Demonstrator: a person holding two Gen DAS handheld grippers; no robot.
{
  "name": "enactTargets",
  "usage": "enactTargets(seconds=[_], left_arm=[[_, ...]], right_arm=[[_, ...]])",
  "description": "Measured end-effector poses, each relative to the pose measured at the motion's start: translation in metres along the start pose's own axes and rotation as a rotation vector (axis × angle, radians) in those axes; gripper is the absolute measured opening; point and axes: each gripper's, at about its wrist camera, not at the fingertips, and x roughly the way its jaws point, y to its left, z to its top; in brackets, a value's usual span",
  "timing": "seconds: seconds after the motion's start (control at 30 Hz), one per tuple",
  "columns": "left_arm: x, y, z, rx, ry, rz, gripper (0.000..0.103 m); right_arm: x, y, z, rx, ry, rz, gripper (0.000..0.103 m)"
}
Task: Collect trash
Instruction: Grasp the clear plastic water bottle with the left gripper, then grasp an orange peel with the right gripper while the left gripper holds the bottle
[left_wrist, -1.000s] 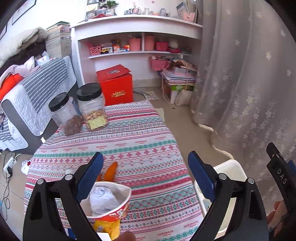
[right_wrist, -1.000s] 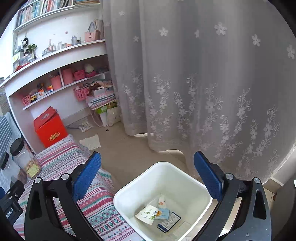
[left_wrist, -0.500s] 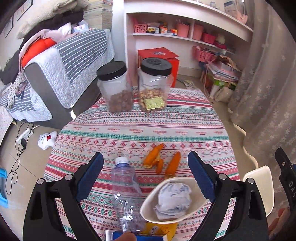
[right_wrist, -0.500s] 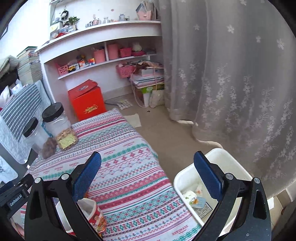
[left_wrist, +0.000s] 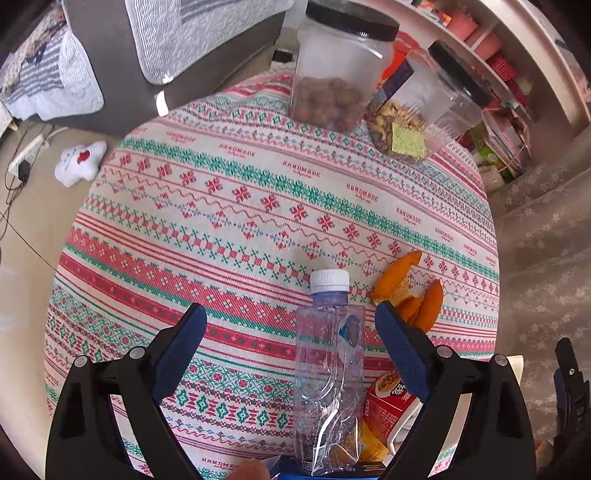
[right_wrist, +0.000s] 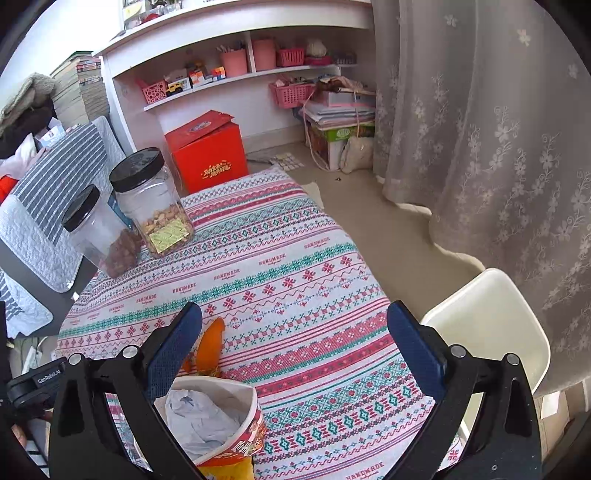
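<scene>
Light: bright daylight, coming through the thin curtain on the right side.
Shadows: soft and short on the tablecloth; a faint one beside the plastic bottle.
Glare: pale reflections on the clear jars.
Sharpness: the centre is clear; the shelf looks a little soft.
Distortion: strong fisheye bending; straight lines curve near the edges.
Corners: black vignette around both views.
</scene>
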Motion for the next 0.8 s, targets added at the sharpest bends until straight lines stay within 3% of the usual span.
enactTargets(seconds=[0.1,0.27,0.33,0.4,0.47,0.67,0.8], left_arm=[[0.017,0.001,-0.004,-0.011,0.08,-0.038,0.09],[0.036,-0.004,-0.01,-0.021,0.149,-0.089,0.089],[0.042,-0.006,-0.012,-0.027,0.159,-0.111,0.083],[0.051,-0.011,-0.014,0.001,0.202,-0.143,0.055],[0.049,-0.013,-0.016,0.01,0.21,-0.159,0.054],[-0.017,-0.004,-0.004,0.008,0.053,-0.219,0.054],[-0.077,0.004,-0.001,0.044,-0.129,-0.154,0.054]], right_arm=[[0.008,-0.001,-0.002,0.021,0.041,0.019,0.096],[0.017,-0.006,-0.003,0.07,0.104,0.073,0.096],[0.021,-0.006,-0.004,0.08,0.142,0.108,0.096],[0.024,-0.004,-0.004,0.078,0.176,0.148,0.096],[0.028,-0.001,-0.002,0.068,0.208,0.186,0.096],[0.055,0.03,0.014,0.029,0.369,0.28,0.096],[0.093,0.077,0.018,-0.045,0.557,0.327,0.09]])
